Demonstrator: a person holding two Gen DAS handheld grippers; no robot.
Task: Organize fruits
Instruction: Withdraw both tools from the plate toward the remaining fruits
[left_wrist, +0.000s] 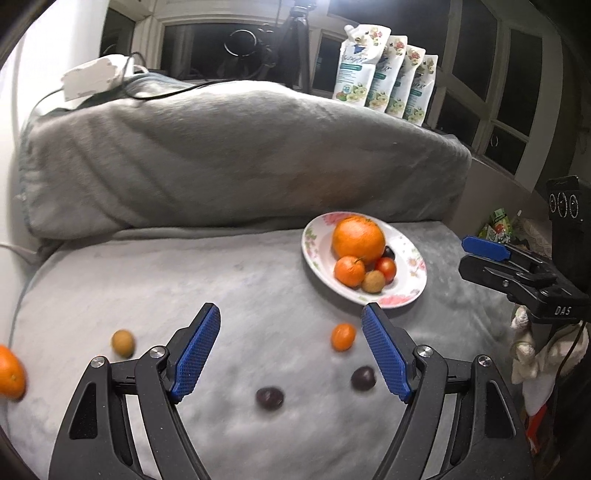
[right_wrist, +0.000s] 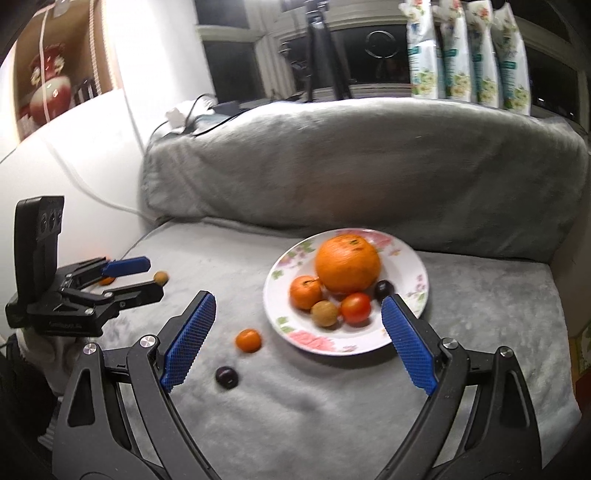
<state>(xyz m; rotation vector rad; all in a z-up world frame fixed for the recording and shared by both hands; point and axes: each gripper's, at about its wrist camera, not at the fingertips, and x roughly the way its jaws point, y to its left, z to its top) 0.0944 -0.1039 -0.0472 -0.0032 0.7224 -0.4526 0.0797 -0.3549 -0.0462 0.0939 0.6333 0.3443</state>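
Note:
A floral plate on the grey blanket holds a big orange, a mandarin, a tomato, a tan longan and a dark plum. Loose on the blanket lie a kumquat, two dark plums, a longan and a mandarin. My left gripper is open and empty above the loose fruit. My right gripper is open and empty in front of the plate.
A blanket-covered backrest rises behind the seat. Several refill pouches stand on the windowsill, beside a tripod. A white power strip with cables lies at the back left. Clutter lies beyond the seat's right edge.

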